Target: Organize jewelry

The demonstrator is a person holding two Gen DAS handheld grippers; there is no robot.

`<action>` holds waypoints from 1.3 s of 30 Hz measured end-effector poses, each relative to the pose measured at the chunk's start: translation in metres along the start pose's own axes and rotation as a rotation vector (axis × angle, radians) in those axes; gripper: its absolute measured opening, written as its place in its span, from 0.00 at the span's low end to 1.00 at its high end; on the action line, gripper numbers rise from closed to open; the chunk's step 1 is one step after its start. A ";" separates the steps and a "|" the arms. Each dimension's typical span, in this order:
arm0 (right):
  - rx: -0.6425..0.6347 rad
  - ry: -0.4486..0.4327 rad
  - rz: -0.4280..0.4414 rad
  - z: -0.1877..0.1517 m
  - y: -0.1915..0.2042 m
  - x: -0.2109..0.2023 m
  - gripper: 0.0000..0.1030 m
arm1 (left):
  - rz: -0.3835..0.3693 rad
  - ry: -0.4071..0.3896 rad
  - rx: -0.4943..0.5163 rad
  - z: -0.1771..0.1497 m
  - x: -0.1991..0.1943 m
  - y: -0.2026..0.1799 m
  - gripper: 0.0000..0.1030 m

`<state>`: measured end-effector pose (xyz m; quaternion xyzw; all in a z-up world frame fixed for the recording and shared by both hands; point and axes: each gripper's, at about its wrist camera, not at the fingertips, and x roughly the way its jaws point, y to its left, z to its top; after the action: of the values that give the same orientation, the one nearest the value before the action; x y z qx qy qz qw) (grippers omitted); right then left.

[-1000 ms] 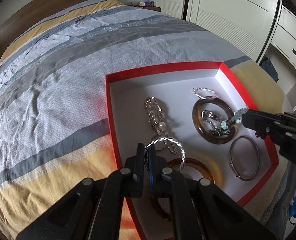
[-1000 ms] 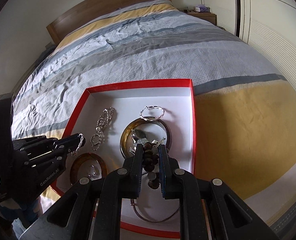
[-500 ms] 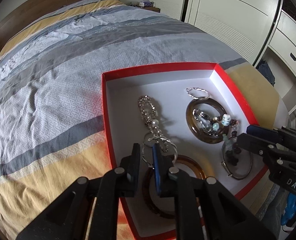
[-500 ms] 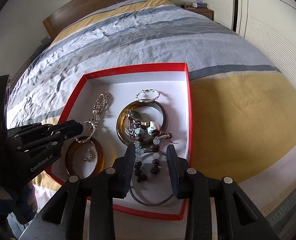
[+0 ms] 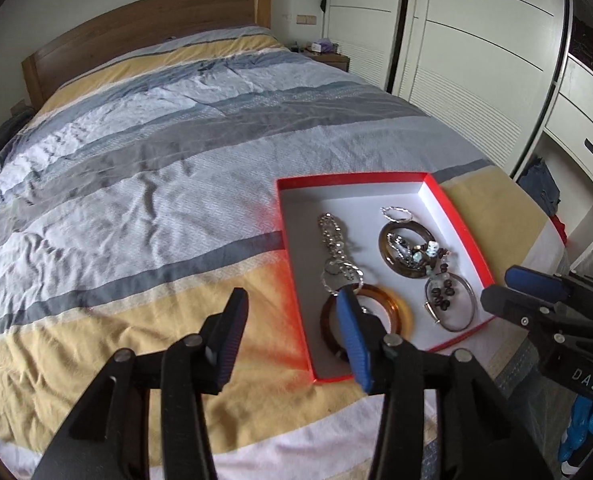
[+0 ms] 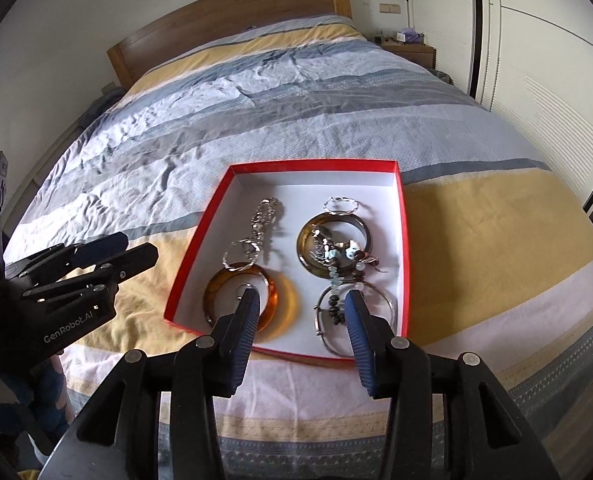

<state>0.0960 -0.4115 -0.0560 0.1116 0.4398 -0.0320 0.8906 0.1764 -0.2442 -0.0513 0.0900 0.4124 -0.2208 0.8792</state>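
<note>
A red box (image 5: 462, 224) (image 6: 403, 216) with a white floor lies on the bed and holds jewelry. Inside lie a silver chain (image 5: 332, 236) (image 6: 265, 218), a twisted silver hoop (image 5: 342, 276) (image 6: 243, 254), an amber bangle (image 5: 394, 308) (image 6: 272, 294), a dark bangle (image 5: 388, 254) (image 6: 316, 236), a beaded bracelet (image 5: 436, 272) (image 6: 336, 276) and a thin silver bangle (image 5: 462, 308) (image 6: 380, 300). My left gripper (image 5: 292, 306) (image 6: 134, 248) hangs above the box's near left corner, its jaws opening, nothing between them. My right gripper (image 6: 302, 300) (image 5: 514, 284) hovers over the near edge, jaws opening, empty.
The bed wears a striped quilt (image 5: 156, 168) in grey, blue and yellow, with a wooden headboard (image 5: 144, 36) behind. White wardrobe doors (image 5: 476, 60) and drawers (image 5: 584, 128) stand on the right. A nightstand (image 6: 410, 50) sits at the far corner.
Both grippers let go of their pieces, opened and drew back and up. The twisted hoop now lies by the amber bangle; the beaded bracelet lies across the dark and silver bangles.
</note>
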 end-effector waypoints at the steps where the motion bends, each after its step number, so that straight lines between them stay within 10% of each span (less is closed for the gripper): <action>1: -0.006 -0.004 0.003 -0.002 0.006 -0.006 0.45 | 0.016 -0.015 -0.008 -0.003 -0.011 0.004 0.45; 21: -0.095 -0.160 0.053 -0.067 0.112 -0.120 0.66 | 0.225 -0.232 -0.117 -0.099 -0.200 0.065 0.47; 39: -0.160 -0.200 0.052 -0.114 0.139 -0.160 0.73 | 0.230 -0.275 -0.178 -0.152 -0.247 0.077 0.47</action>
<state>-0.0684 -0.2568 0.0270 0.0477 0.3467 0.0155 0.9366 -0.0307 -0.0463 0.0379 0.0276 0.2936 -0.0919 0.9511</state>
